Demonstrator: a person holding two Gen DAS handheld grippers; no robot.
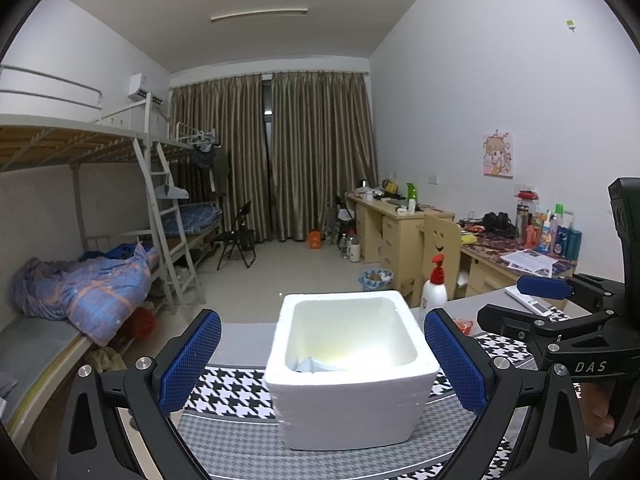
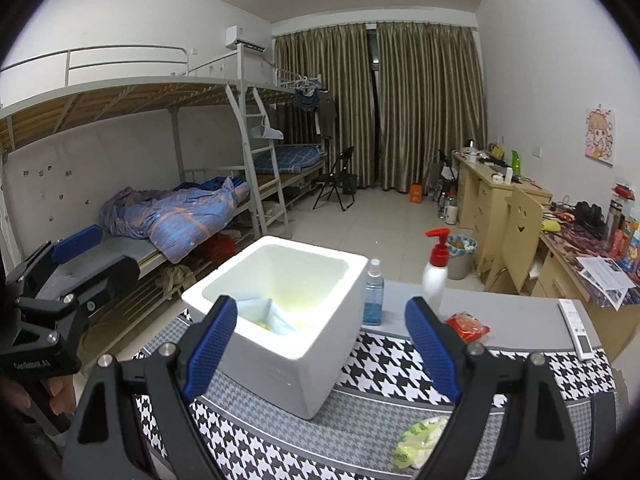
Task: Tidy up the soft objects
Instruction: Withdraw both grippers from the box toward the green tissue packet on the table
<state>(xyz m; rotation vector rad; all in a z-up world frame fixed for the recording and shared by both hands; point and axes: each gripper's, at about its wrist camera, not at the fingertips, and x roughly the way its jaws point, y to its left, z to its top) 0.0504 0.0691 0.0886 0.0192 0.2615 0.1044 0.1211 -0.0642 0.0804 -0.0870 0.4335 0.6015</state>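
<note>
We hover both claws, left claw (image 1: 322, 364) and right claw (image 2: 320, 348), spread wide and empty, over the counter (image 2: 516, 320). The foam box (image 2: 280, 320) already holds a pale blue soft item (image 2: 266, 314). Next, we judge, the green-white packet (image 2: 420, 440) below the right claw wants picking; the red packet (image 2: 467, 325) waits near the pump bottle (image 2: 436, 272) and spray bottle (image 2: 373, 296).

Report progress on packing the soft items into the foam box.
Partly done: the white foam box already holds a light blue packet with something yellow beside it. Nothing is in hand: the left gripper and right gripper are both open and empty. Left: the green-and-white packet and the red packet lie on the houndstooth cloth.
</note>
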